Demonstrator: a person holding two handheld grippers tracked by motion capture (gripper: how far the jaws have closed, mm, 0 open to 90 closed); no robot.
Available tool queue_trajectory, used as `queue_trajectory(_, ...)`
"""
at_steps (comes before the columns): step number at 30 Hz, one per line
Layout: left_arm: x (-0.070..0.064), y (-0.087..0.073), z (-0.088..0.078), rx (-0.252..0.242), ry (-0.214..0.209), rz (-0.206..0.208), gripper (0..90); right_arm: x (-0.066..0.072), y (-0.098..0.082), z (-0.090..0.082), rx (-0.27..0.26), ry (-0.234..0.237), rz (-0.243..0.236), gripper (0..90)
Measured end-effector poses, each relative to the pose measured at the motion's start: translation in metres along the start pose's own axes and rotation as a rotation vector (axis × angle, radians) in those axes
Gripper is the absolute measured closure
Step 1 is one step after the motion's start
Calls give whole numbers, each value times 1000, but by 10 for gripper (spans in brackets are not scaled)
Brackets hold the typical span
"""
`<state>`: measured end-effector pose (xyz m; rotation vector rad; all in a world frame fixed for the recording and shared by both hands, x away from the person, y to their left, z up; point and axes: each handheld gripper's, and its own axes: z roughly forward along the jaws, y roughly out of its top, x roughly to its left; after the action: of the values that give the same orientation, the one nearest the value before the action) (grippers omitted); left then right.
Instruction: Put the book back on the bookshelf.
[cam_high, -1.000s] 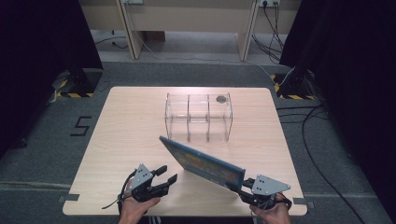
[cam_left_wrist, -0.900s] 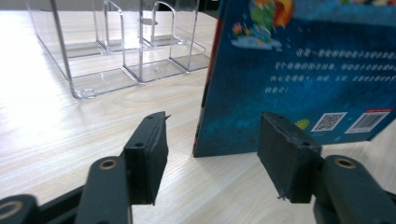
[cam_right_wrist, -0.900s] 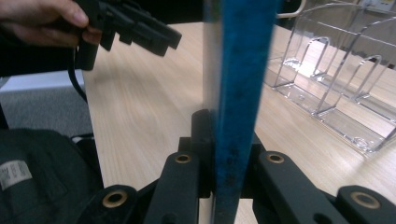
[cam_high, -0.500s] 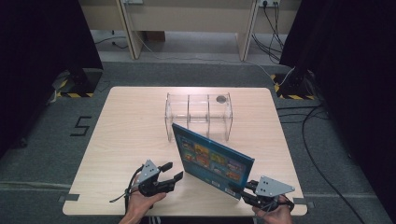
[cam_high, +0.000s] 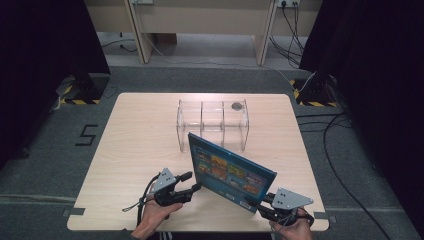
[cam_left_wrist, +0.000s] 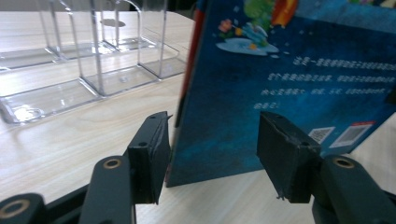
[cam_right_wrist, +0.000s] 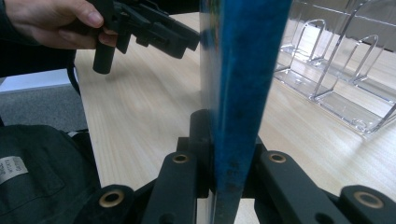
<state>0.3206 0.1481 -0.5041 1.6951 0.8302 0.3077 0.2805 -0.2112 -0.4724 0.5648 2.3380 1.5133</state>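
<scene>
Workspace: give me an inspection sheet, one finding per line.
Surface: light wooden table, bare around the things on it.
Job's things: blue picture book standing upright on its lower edge near the front; clear rack with dividers behind it, its slots holding no book.
Clutter: small round dark thing at the rack's far right corner; too small to tell what.
Grippers: right gripper shut on the book's edge; left gripper has jaws on either side of the book's other corner, one close beside the spine, the other apart.
Cables: black cable trailing from the left gripper; more on the floor at right.
Surroundings: grey carpet, black curtains, hazard-striped stand bases.
</scene>
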Motion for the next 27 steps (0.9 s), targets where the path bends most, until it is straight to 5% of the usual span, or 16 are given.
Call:
queue_trajectory(6,0,0,1,5,-3,-2,448,1,2,7,-7,-15,9,705)
queue_trajectory(15,1,2,3,5,-13,-8,445,-1,6,22,-61,-27,61,733)
queue_trajectory(22,3,2,3,8,-10,-33,426,6,9,28,-73,-30,9,794)
queue_trajectory(27,5,2,2,-1,-35,-82,451,8,11,27,-84,-38,17,816)
